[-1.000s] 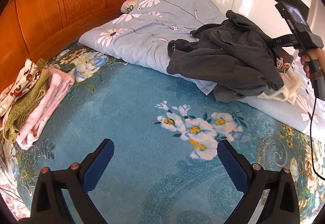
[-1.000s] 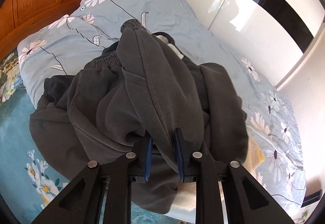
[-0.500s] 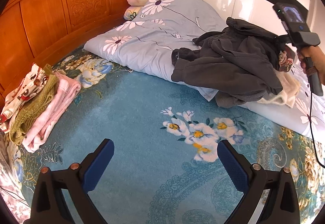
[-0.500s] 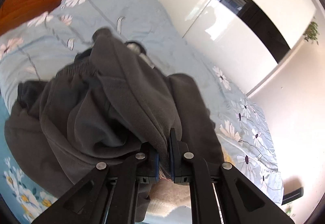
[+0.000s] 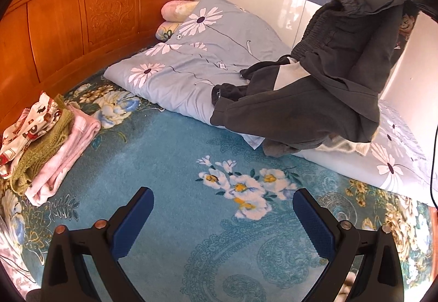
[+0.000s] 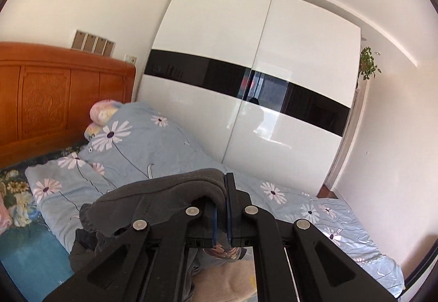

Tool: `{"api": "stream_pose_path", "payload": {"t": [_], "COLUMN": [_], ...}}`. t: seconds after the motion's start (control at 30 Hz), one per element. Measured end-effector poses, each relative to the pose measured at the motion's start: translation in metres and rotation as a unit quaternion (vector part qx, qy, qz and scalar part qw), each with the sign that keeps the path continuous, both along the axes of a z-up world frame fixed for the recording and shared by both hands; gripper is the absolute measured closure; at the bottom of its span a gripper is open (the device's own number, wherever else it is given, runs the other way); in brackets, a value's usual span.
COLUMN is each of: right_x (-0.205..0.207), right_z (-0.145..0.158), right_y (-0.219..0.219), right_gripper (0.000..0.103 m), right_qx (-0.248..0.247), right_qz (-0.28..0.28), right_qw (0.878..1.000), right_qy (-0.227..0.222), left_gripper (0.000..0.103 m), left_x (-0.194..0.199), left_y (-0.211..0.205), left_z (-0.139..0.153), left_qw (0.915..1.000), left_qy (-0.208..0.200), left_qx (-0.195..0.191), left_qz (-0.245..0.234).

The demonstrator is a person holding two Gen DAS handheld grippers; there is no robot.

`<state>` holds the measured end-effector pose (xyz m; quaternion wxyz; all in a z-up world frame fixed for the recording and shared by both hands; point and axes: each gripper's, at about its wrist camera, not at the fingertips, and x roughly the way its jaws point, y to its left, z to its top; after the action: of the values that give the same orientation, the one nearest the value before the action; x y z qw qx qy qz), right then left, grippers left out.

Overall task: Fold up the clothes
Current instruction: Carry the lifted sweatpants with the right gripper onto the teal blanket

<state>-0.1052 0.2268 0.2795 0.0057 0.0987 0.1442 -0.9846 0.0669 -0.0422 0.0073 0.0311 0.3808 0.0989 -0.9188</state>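
At upper right of the left view, the dark grey fleece garment [image 5: 342, 61] has risen off the daisy-print quilt [image 5: 191, 55], pinched by the right gripper [image 6: 221, 217]; left gripper [image 5: 223, 215] spread, empty. Ready for laying flat.

Left wrist view angled down over the blue floral bed cover [image 5: 169, 154], right wrist view nearly level toward the glossy white wardrobe [image 6: 273, 61], both sharing the pale blue daisy-print quilt [image 5: 191, 61] and carved orange wooden headboard [image 6: 54, 99].

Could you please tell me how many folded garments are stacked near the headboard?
3: a patterned white-and-red one nearest the headboard, an olive knitted one beside it, and a pink one on the outer side. More may be hidden underneath.
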Motion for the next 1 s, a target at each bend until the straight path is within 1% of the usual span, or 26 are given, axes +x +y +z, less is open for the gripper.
{"api": "stream_pose_path", "payload": {"t": [0.07, 0.17, 0.23, 0.33, 0.4, 0.5, 0.57, 0.6, 0.63, 0.7, 0.73, 0.8, 0.87, 0.93, 1.0], "right_x": [0.033, 0.089, 0.129, 0.183, 0.2, 0.224, 0.215, 0.207, 0.197, 0.183, 0.177, 0.165, 0.147, 0.124, 0.095], "right_z": [0.022, 0.055, 0.079, 0.127, 0.147, 0.176, 0.164, 0.151, 0.134, 0.095, 0.073, 0.028, -0.02, -0.066, -0.112], "right_y": [0.022, 0.065, 0.095, 0.126, 0.121, 0.114, 0.086, 0.069, 0.051, 0.022, 0.007, -0.027, -0.058, -0.086, -0.103], "right_gripper": [0.099, 0.099, 0.099, 0.099, 0.098, 0.098, 0.098, 0.098, 0.098, 0.098, 0.098, 0.098, 0.098, 0.098, 0.098], "right_qx": [-0.012, -0.026, -0.031, -0.022, -0.001, 0.03, 0.074, 0.095, 0.115, 0.126, 0.125, 0.125, 0.121, 0.106, 0.094], "right_qz": [-0.002, -0.015, -0.028, -0.05, -0.035, -0.013, 0.015, 0.031, 0.052, 0.102, 0.13, 0.181, 0.215, 0.235, 0.225], "right_qw": [1.0, 0.998, 0.995, 0.988, 0.989, 0.989, 0.991, 0.99, 0.989, 0.986, 0.984, 0.973, 0.962, 0.951, 0.943], "right_qy": [0.028, 0.06, 0.089, 0.144, 0.145, 0.146, 0.114, 0.097, 0.075, 0.022, -0.008, -0.065, -0.117, -0.171, -0.226], "left_gripper": [0.0, 0.0, 0.0, 0.0, 0.0, 0.0, 0.0, 0.0, 0.0, 0.0, 0.0, 0.0, 0.0, 0.0, 0.0], "left_x": [0.008, 0.019, 0.025, 0.034, 0.039, 0.046, 0.051, 0.053, 0.055, 0.058, 0.059, 0.062, 0.065, 0.07, 0.073], "left_y": [0.003, 0.012, 0.02, 0.032, 0.041, 0.051, 0.051, 0.049, 0.045, 0.035, 0.028, 0.011, -0.006, -0.023, -0.039], "left_z": [0.008, 0.021, 0.028, 0.037, 0.042, 0.047, 0.051, 0.052, 0.052, 0.051, 0.049, 0.041, 0.031, 0.02, 0.009], "left_qw": [0.9999, 0.9994, 0.9988, 0.9975, 0.9966, 0.9954, 0.995, 0.995, 0.9953, 0.9963, 0.9969, 0.9981, 0.9988, 0.9988, 0.998], "left_qy": [0.011, 0.028, 0.036, 0.048, 0.053, 0.061, 0.067, 0.07, 0.071, 0.07, 0.067, 0.058, 0.046, 0.032, 0.019], "left_qx": [0.002, 0.007, 0.012, 0.018, 0.015, -0.002, -0.011, -0.012, -0.011, -0.008, -0.005, 0.003, 0.013, 0.025, 0.037], "left_qz": [-0.006, -0.019, -0.031, -0.049, -0.062, -0.074, -0.074, -0.07, -0.065, -0.051, -0.041, -0.02, 0.003, 0.027, 0.048]}}
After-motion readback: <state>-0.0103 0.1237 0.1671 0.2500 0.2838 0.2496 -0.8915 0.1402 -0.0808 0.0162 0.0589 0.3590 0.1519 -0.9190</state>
